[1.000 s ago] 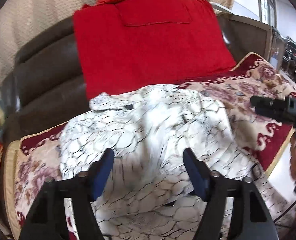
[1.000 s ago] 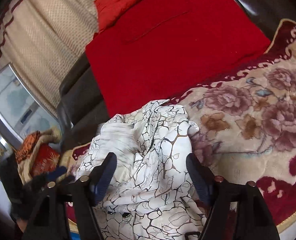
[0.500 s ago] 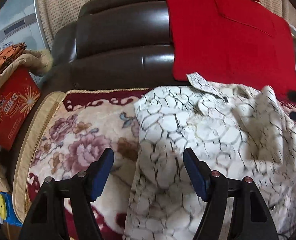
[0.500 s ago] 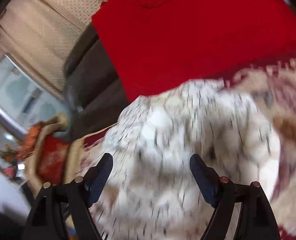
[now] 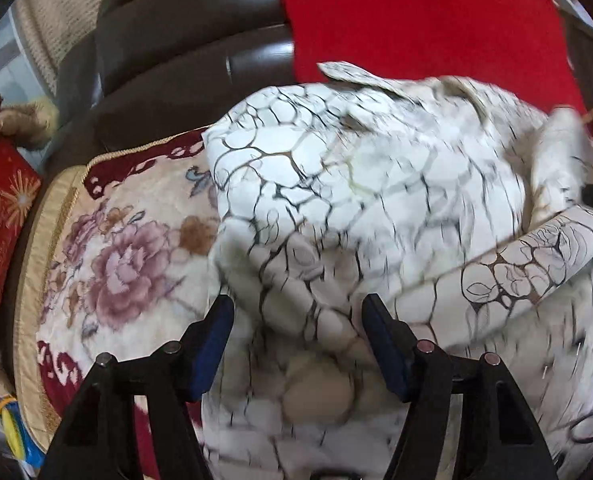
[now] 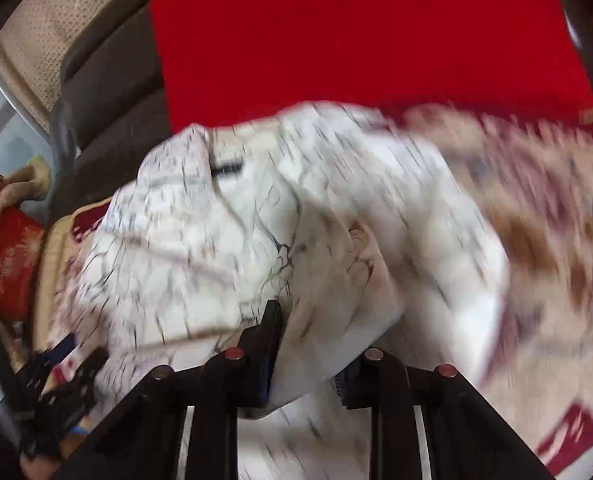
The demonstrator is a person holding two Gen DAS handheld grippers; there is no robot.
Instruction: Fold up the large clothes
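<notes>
Now my right gripper (image 6: pixel 308 344) is closing on a bunch of the shirt (image 6: pixel 256 216), cloth between its jaws. Left gripper (image 5: pixel 296 324) spread, closing, shirt edge just ahead between the fingers. Pinch one layer only, keep both grips level.

The shirt (image 5: pixel 356 200) lies on the floral blanket (image 5: pixel 116 264), ahead of and between the left gripper's (image 5: pixel 296 344) jaws. A cloth (image 5: pixel 416 20) drapes the sofa backrest (image 5: pixel 184 56) behind. A box (image 5: pixel 0 216) sits far left.
</notes>
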